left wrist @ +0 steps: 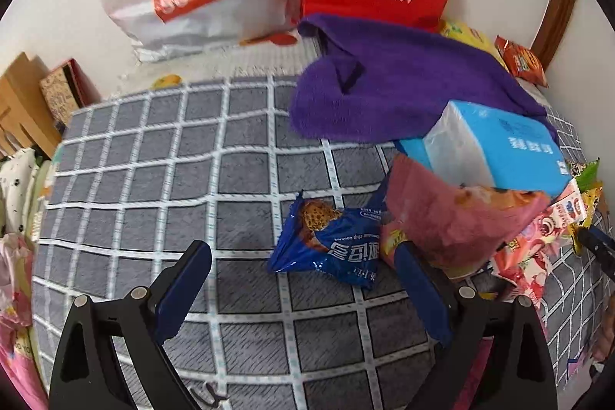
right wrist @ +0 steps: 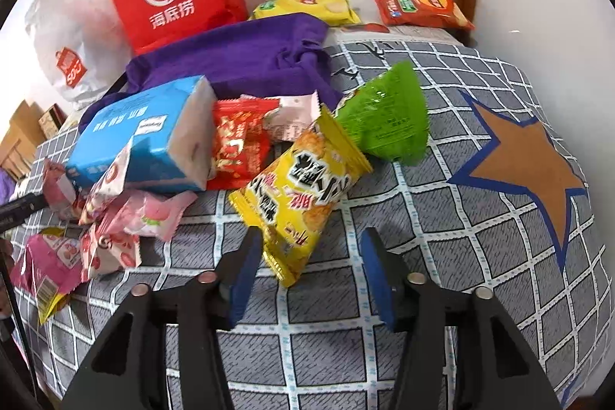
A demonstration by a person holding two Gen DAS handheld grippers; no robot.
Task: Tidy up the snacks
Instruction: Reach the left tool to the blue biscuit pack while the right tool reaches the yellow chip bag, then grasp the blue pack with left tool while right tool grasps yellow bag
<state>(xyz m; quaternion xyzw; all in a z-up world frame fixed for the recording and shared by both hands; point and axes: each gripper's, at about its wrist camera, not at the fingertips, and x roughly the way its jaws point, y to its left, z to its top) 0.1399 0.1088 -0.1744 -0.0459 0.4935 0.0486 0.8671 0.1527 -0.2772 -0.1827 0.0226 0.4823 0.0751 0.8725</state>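
Two tongs work over a bed with a grey checked cover [left wrist: 161, 156].

From the left wrist, the left tongs [left wrist: 303, 256] point steeply down, jaws wide and gripping nothing. A blue cookie packet [left wrist: 330, 241] lies flat between the tips, touching neither pad clearly. To its right a pink packet [left wrist: 453, 218] leans under a blue tissue pack [left wrist: 496, 148]; a purple cloth [left wrist: 388, 79] lies beyond. Left of the cookie packet the cover is open up to the bed's edge.

From the right wrist, the right tongs [right wrist: 311, 248] tilt down, jaws partly spread. A yellow snack packet [right wrist: 303, 191] has its lower end between them, against the left pad; whether it is pinched I cannot tell. A green packet [right wrist: 388, 118] sits just behind it, pink packets [right wrist: 142, 218] to its left. Right of it the cover lies open around a brown star [right wrist: 526, 164].
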